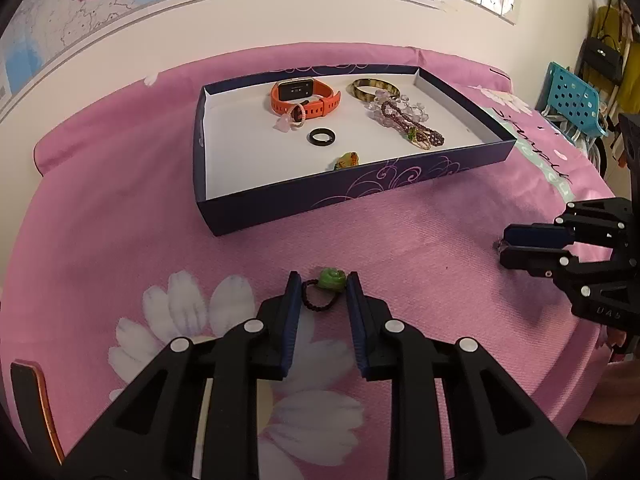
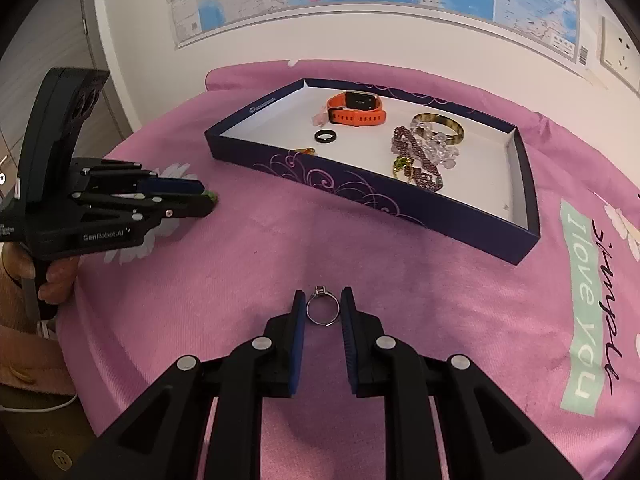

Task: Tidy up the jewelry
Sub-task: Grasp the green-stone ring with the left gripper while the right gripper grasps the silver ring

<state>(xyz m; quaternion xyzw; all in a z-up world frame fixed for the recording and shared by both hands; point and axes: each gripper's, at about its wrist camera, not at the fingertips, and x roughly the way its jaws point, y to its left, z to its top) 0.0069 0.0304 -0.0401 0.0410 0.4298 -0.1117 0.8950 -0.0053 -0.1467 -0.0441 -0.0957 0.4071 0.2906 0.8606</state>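
Observation:
A dark blue box lid (image 1: 320,204) (image 2: 360,196) with a white inside lies on the pink cloth. It holds an orange watch (image 1: 304,98), a black ring (image 1: 321,137), a tortoiseshell bangle (image 1: 374,88) and a dark red bead bracelet (image 1: 416,126). My left gripper (image 1: 323,282) is open around a green bead on a black bead loop (image 1: 330,280) lying on the cloth. My right gripper (image 2: 323,300) is open around a silver ring (image 2: 322,310) on the cloth.
A small yellow-green charm (image 1: 347,160) lies near the tray's front wall. The pink bedspread (image 2: 440,300) has printed daisies and a green text band. A map hangs on the wall behind. A blue perforated basket (image 1: 572,96) stands at the far right.

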